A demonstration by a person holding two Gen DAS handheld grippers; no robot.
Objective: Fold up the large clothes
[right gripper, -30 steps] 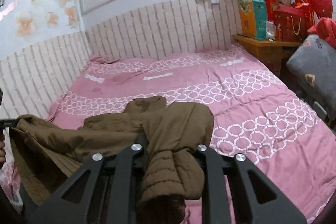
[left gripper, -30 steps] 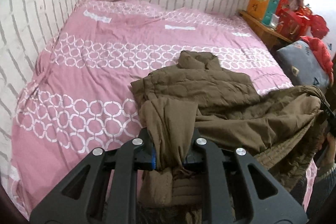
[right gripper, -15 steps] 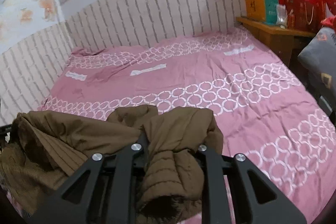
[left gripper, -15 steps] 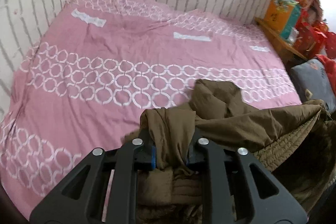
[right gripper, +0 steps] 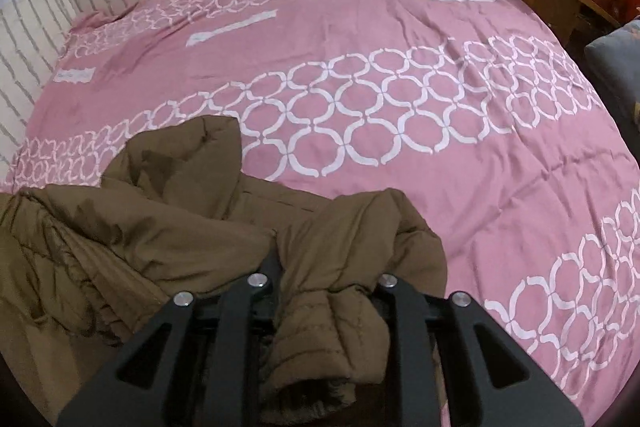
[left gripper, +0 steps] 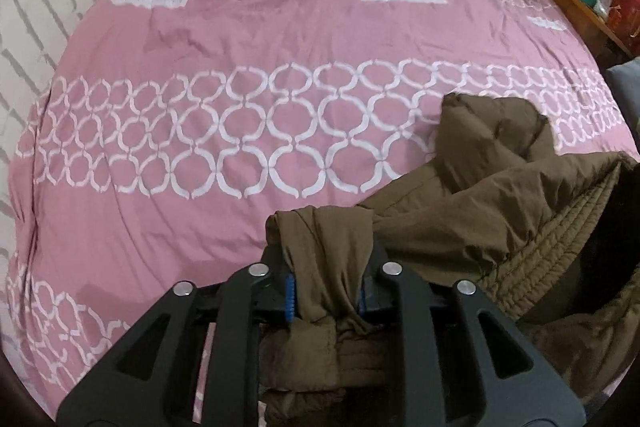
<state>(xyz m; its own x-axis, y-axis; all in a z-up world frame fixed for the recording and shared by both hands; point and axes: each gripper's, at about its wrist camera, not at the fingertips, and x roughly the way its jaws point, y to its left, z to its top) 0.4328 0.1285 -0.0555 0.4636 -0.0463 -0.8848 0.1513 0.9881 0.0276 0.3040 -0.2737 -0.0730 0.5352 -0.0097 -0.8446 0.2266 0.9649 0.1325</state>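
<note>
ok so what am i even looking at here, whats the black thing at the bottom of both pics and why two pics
No robot here: a person holds a two-finger gripper in each hand, and each gripper carries a wide-angle camera that looks along its fingers. The black frame at the bottom is the gripper itself. One picture comes from the left gripper, the other from the right gripper. Both look down at a bed with a pink patterned cover. On it lies a brown padded coat. Each gripper has a bunch of that coat between its fingers. The right gripper's jaws are opening.
</note>
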